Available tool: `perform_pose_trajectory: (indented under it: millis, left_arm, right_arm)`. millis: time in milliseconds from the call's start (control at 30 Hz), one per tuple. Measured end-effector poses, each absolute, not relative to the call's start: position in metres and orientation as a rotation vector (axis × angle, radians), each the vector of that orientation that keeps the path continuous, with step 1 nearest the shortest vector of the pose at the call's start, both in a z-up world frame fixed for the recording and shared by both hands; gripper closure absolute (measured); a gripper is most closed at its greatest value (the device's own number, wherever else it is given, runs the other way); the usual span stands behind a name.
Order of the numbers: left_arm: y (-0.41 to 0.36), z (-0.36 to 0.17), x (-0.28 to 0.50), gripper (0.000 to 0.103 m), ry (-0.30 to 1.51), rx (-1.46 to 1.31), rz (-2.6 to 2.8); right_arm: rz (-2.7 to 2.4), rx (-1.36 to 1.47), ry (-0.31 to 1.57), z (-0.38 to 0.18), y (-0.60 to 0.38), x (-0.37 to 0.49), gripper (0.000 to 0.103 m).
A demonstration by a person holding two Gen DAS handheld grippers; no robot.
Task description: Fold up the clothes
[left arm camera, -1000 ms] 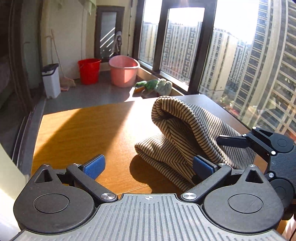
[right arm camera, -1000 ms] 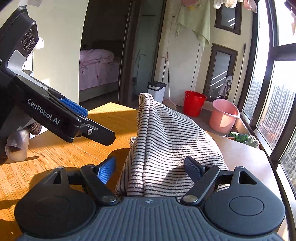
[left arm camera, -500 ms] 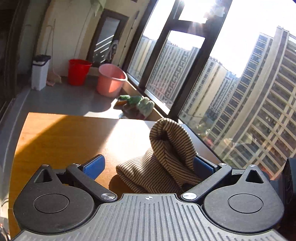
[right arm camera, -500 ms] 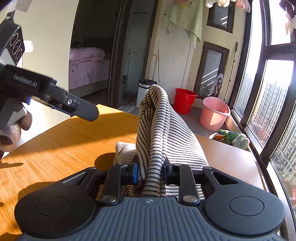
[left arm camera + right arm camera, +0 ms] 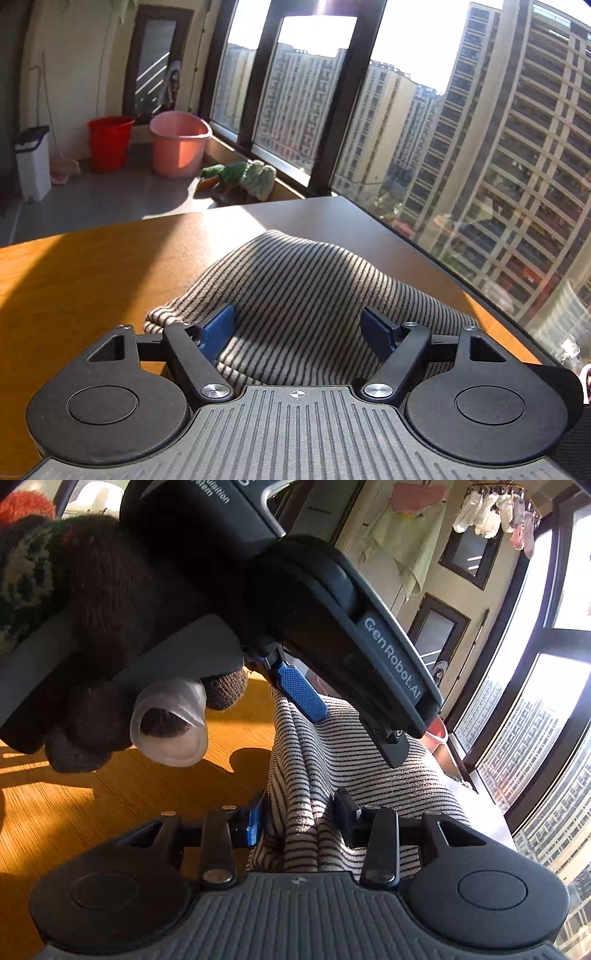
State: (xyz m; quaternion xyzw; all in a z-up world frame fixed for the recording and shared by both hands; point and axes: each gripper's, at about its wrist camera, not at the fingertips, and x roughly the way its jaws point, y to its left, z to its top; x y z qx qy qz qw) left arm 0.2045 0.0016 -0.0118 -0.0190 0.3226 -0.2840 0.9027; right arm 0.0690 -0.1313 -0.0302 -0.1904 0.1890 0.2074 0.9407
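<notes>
While a bunched fold of the beige, dark-striped knit garment (image 5: 314, 775) is pinched between the blue-padded fingers of the right gripper (image 5: 299, 821), the left gripper (image 5: 297, 326) is held over the same cloth with its jaws spread, the fabric mounded between them without being clamped. The garment is heaped on the wooden table (image 5: 92, 266) near the edge along the window. A dark knitted glove (image 5: 92, 635) is seen around the left gripper's handle.
</notes>
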Motion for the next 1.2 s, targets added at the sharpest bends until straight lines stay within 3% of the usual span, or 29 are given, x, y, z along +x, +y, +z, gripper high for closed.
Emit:
perform_pose_trajectory:
  millis: [333, 500, 767, 867, 933, 967, 1067, 1100, 1133, 1200]
  left_arm:
    - [0.013, -0.017, 0.214, 0.020, 0.684, -0.067, -0.596]
    - [0.015, -0.021, 0.213, 0.015, 0.681, -0.078, -0.595]
    - [0.018, -0.026, 0.213, 0.010, 0.676, -0.086, -0.589]
    - [0.019, -0.026, 0.212, 0.010, 0.672, -0.082, -0.584]
    - [0.019, -0.026, 0.212, 0.010, 0.669, -0.079, -0.581]
    - [0.019, -0.025, 0.212, 0.010, 0.668, -0.078, -0.579]
    - [0.020, -0.025, 0.211, 0.010, 0.664, -0.074, -0.574]
    - [0.020, -0.025, 0.211, 0.010, 0.663, -0.072, -0.572]
    - [0.020, -0.025, 0.211, 0.010, 0.662, -0.071, -0.571]
    - [0.021, -0.025, 0.210, 0.010, 0.659, -0.068, -0.567]
  right_arm:
    - [0.461, -0.057, 0.374, 0.006, -0.202, 0.072, 0.057]
    - [0.491, 0.048, 0.526, -0.025, -0.205, 0.094, 0.058]
    - [0.539, 0.067, 0.536, -0.020, -0.213, 0.090, 0.059]
    - [0.515, 0.104, 0.486, -0.003, -0.234, 0.087, 0.050]
    - [0.458, 0.121, 0.437, 0.007, -0.249, 0.087, 0.036]
    - [0.417, 0.125, 0.410, 0.010, -0.256, 0.088, 0.034]
    - [0.340, 0.143, 0.428, 0.002, -0.268, 0.107, 0.035]
    - [0.348, 0.153, 0.478, -0.008, -0.267, 0.114, 0.041]
    - [0.360, 0.162, 0.531, -0.018, -0.264, 0.122, 0.054]
    - [0.377, 0.091, 0.555, -0.032, -0.246, 0.115, 0.053]
